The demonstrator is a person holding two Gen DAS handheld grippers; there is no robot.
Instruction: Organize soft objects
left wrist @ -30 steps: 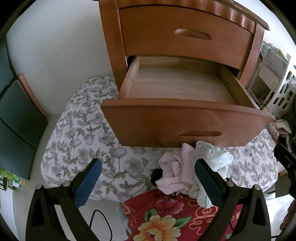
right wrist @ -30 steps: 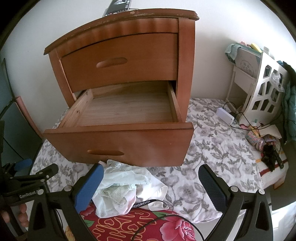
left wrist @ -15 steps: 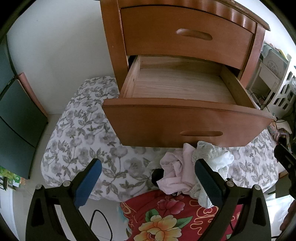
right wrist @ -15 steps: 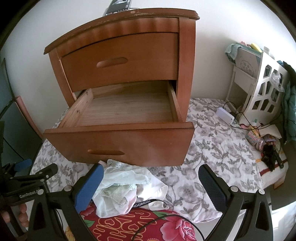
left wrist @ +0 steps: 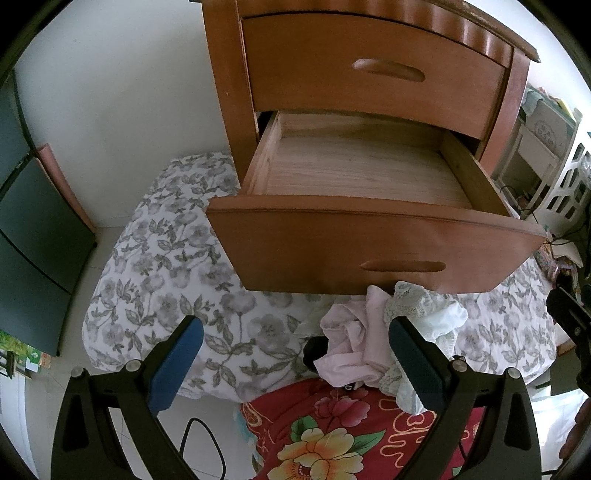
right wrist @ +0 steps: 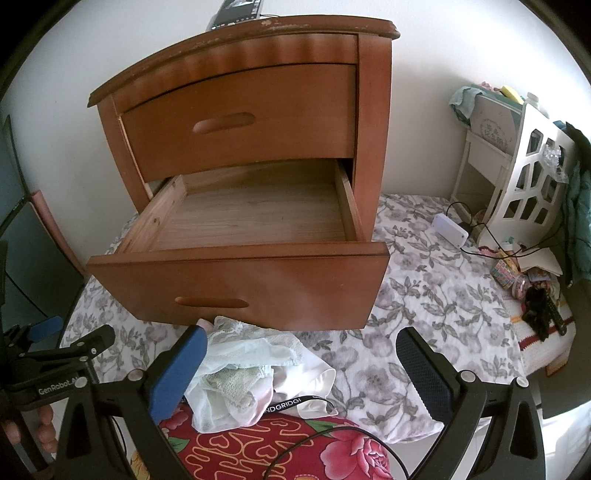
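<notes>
While both claws (left wrist: pixel 295 354) (right wrist: pixel 299 363) gape empty, clothes (right wrist: pixel 251 365) touch drawer's (right wrist: pixel 236 280) front edge.

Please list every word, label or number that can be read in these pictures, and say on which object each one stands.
"GenRobot.A…" in white on the left gripper, seen in the right wrist view; the end is cut off.
"…NDGRIDGI" in white on a black band beside the pile of soft clothes; its start is hidden.
Faint print on the white cabinet at the back: too small to read.
The dark device on top of the nightstand: its screen is too blurred to read.
</notes>
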